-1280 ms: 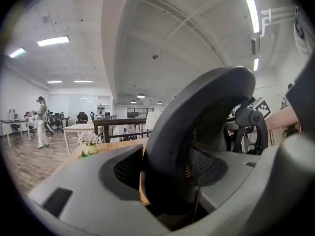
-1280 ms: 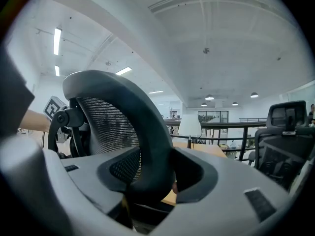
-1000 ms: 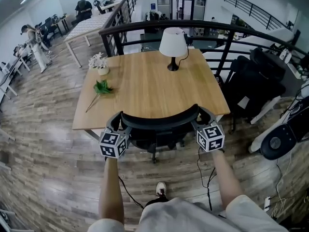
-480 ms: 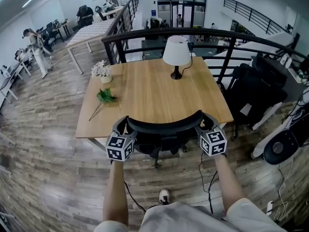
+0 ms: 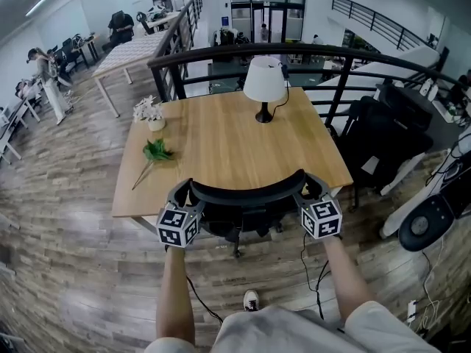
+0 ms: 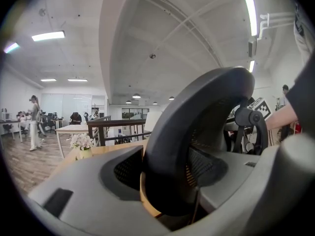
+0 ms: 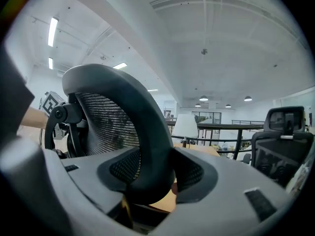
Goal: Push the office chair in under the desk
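The office chair is clamped at either backrest end by the left gripper and right gripper. Its seat is largely concealed beneath the desk edge.

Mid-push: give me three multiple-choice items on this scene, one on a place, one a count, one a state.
1. Where on the desk is the lamp? A) far edge B) near edge C) left corner
2. How many things are on the desk? A) one B) three C) five
3. The left tool is: A) open in the air B) shut on the backrest C) shut on the lamp
1 A: it stands by the railing. 2 B: lamp, flower pot, green sprig. 3 B: its jaws clamp the backrest rim.
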